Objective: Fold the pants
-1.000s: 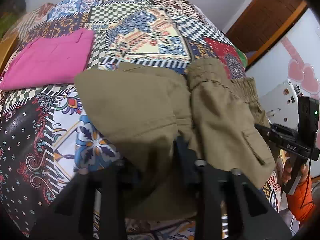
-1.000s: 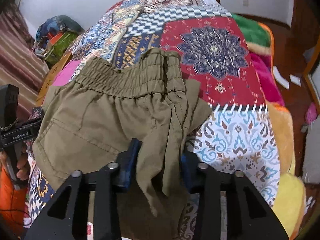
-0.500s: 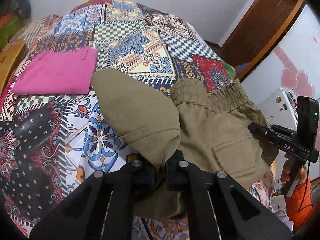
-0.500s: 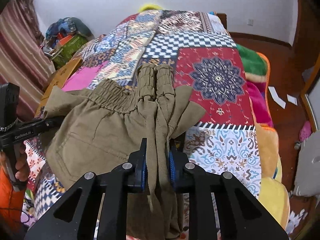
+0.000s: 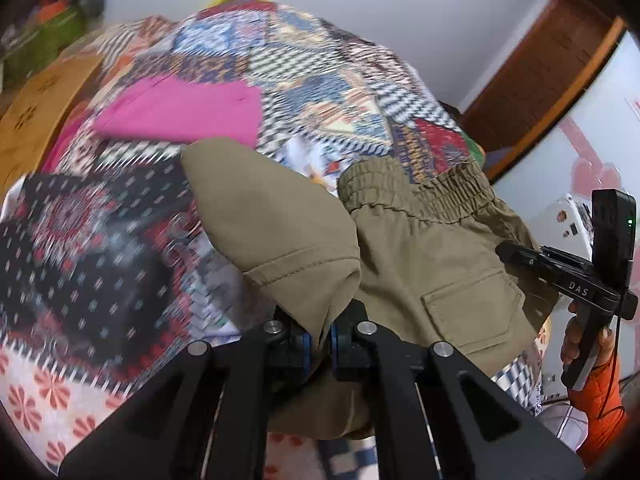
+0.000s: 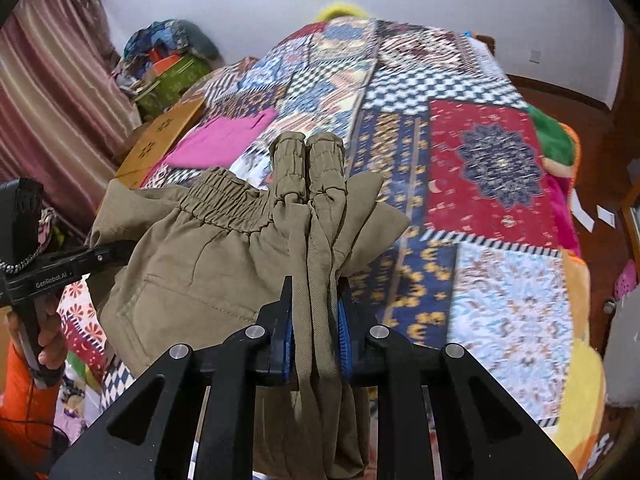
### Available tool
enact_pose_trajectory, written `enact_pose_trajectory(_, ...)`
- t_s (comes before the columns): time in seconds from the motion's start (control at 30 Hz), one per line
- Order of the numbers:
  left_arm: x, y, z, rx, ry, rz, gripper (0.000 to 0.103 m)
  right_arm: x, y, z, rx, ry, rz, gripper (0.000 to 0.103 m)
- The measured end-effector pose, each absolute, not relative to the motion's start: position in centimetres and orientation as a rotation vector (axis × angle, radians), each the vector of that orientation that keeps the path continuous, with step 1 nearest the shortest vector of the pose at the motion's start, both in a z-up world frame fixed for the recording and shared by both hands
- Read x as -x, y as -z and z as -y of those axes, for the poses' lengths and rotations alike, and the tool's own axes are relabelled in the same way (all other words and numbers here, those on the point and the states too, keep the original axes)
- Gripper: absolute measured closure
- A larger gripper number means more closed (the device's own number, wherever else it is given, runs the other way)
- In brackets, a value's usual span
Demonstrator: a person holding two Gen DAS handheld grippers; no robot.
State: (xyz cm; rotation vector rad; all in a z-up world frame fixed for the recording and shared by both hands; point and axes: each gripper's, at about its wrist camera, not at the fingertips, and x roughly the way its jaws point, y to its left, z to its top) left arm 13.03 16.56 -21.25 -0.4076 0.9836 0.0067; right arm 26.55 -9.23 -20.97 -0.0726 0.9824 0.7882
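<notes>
The olive pants (image 5: 420, 256) hang between my two grippers above the patchwork bed. My left gripper (image 5: 318, 338) is shut on a hemmed leg end of the pants, which bulges up over the jaws. My right gripper (image 6: 314, 332) is shut on a bunched waistband corner of the pants (image 6: 224, 248); the gathered elastic stands up past the jaws. The right gripper also shows at the right of the left wrist view (image 5: 516, 256), and the left gripper at the left of the right wrist view (image 6: 116, 250). Fabric droops below both grippers.
A folded pink garment (image 5: 180, 112) lies on the patchwork quilt (image 6: 496, 168) at the far left, also in the right wrist view (image 6: 224, 136). A wooden board (image 6: 160, 140) and a clutter pile (image 6: 168, 60) stand left of the bed. A door (image 5: 536, 68) is at the right.
Both grippers closed on the pants and lifted them off the quilt. The cloth now hangs bunched between them, and the left view is blurred from motion.
</notes>
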Motion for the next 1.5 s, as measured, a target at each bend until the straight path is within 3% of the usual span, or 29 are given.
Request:
enact_pose_trajectory(0.03, -12.5, 21.6, -17.0, 0.422, -0.013, -0.990, 0.097, -26.4, 21.2, 8.8, 0.079, -0.790, -0.988, 0.087)
enact_pose_trajectory(0.13, -11.5, 22.8, -18.0, 0.464, -0.022, -1.015, 0.097, -26.5, 22.0, 8.1, 0.107, -0.767, -1.016, 0.072)
enact_pose_trajectory(0.2, -11.5, 23.5, -18.0, 0.470, -0.024, -1.027, 0.097, -27.0, 22.7, 8.2, 0.098, -0.752, -1.060, 0.053)
enact_pose_trajectory(0.37, -11.9, 24.2, -17.3, 0.430, -0.032, -1.038, 0.097, -28.6, 24.9, 8.8, 0.029, -0.751, -1.165, 0.034)
enact_pose_trajectory(0.43, -12.3, 24.6, -17.3, 0.432, -0.034, -1.047, 0.097, -29.0, 25.7, 8.9, -0.005, -0.760, -1.196, 0.031)
enact_pose_trajectory(0.53, -12.5, 24.8, -17.5, 0.446, -0.033, -1.050, 0.097, -29.0, 25.6, 8.9, -0.002, -0.773, -1.184, 0.039)
enact_pose_trajectory(0.6, -12.4, 24.6, -17.6, 0.449, -0.034, -1.042, 0.097, -28.7, 25.2, 8.8, -0.006, -0.798, -1.173, 0.061)
enact_pose_trajectory(0.7, -12.1, 23.7, -17.4, 0.439, -0.031, -1.006, 0.097, -28.3, 24.3, 8.6, -0.016, -0.820, -1.146, 0.076)
enact_pose_trajectory(0.8, -12.1, 22.4, -17.2, 0.437, 0.000, -0.980, 0.097, -28.0, 23.1, 8.5, -0.012, -0.821, -1.117, 0.083)
enact_pose_trajectory(1.0, -13.0, 19.0, -16.7, 0.398, 0.001, -0.913, 0.098, -28.0, 20.6, 7.4, 0.010, -0.821, -1.054, 0.088)
enact_pose_trajectory(1.5, -15.8, 13.3, -22.2, 0.388, -0.037, -0.771, 0.098, -29.5, 13.6, 3.5, 0.036, -0.846, -0.854, 0.088)
